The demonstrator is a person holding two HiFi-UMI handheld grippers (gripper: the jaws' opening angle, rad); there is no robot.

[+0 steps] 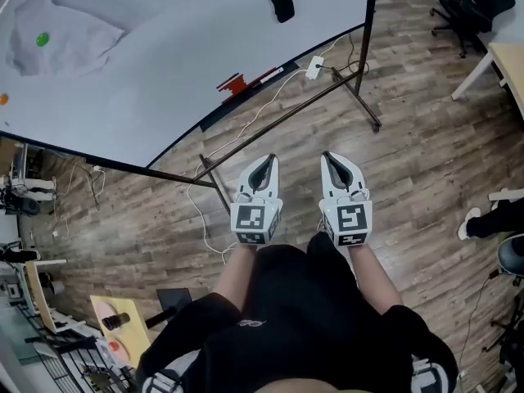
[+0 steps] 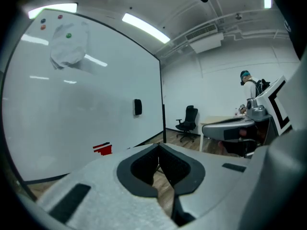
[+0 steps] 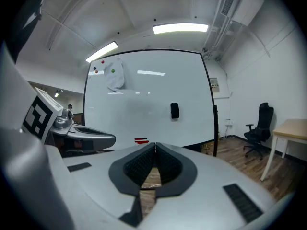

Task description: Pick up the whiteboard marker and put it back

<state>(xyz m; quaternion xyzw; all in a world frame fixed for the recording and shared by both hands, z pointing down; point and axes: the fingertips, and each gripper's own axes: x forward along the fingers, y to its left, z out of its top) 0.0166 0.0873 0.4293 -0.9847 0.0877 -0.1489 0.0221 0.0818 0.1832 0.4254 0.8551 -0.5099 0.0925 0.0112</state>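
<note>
A large white whiteboard (image 1: 164, 47) stands on a black metal frame. High on the board's left part hangs a crumpled white cloth (image 1: 61, 39), with a small round green magnet (image 1: 42, 38) on it. A black rectangular eraser (image 1: 282, 5) clings near the board's right edge. A white power strip (image 1: 315, 66) lies on the brown wood-plank floor (image 1: 426, 162) below that edge. Beyond the board stands a black office chair (image 1: 471, 6) beside a light wooden surface (image 1: 512, 60).

Office: whiteboard (image 1: 180, 47), desk (image 1: 509, 60), swivel chair (image 1: 473, 5)
</note>
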